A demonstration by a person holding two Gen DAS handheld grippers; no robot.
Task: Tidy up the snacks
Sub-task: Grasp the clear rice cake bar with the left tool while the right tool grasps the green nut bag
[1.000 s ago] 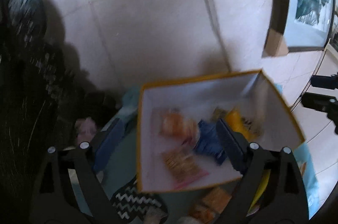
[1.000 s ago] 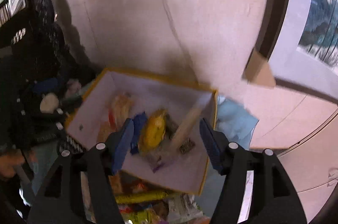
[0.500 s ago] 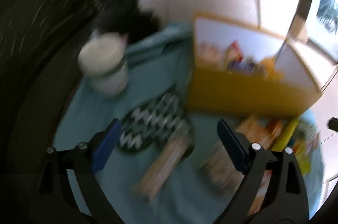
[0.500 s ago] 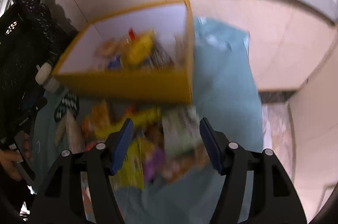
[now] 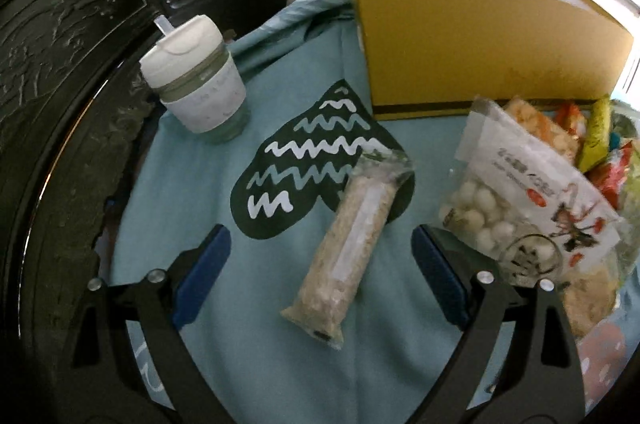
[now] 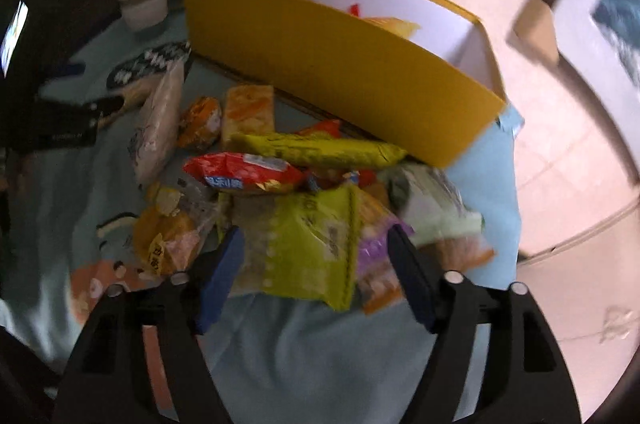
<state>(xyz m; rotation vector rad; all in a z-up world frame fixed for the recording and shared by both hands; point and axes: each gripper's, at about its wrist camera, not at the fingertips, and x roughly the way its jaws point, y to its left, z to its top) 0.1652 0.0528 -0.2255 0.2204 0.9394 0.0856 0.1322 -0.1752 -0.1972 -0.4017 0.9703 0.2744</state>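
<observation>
A yellow box (image 5: 472, 48) with a white inside stands at the back of the blue cloth; it also shows in the right wrist view (image 6: 332, 64) with a few snacks in it. My left gripper (image 5: 320, 272) is open over a long clear pack of oat-coloured bars (image 5: 352, 244). A clear bag of white balls (image 5: 520, 200) lies to its right. My right gripper (image 6: 316, 272) is open above a heap of snacks: a lime-green packet (image 6: 316, 244), a red packet (image 6: 240, 172), a long yellow packet (image 6: 316, 148).
A white lidded cup (image 5: 196, 80) stands at the back left, beside dark carved furniture (image 5: 60, 24). A dark zigzag print (image 5: 308, 160) marks the cloth. The cloth's right edge (image 6: 508, 184) drops to a tiled floor.
Both grippers have pulled back from above the box and dropped down toward the cloth. The left one now faces the long bar pack, the right one the snack heap.
</observation>
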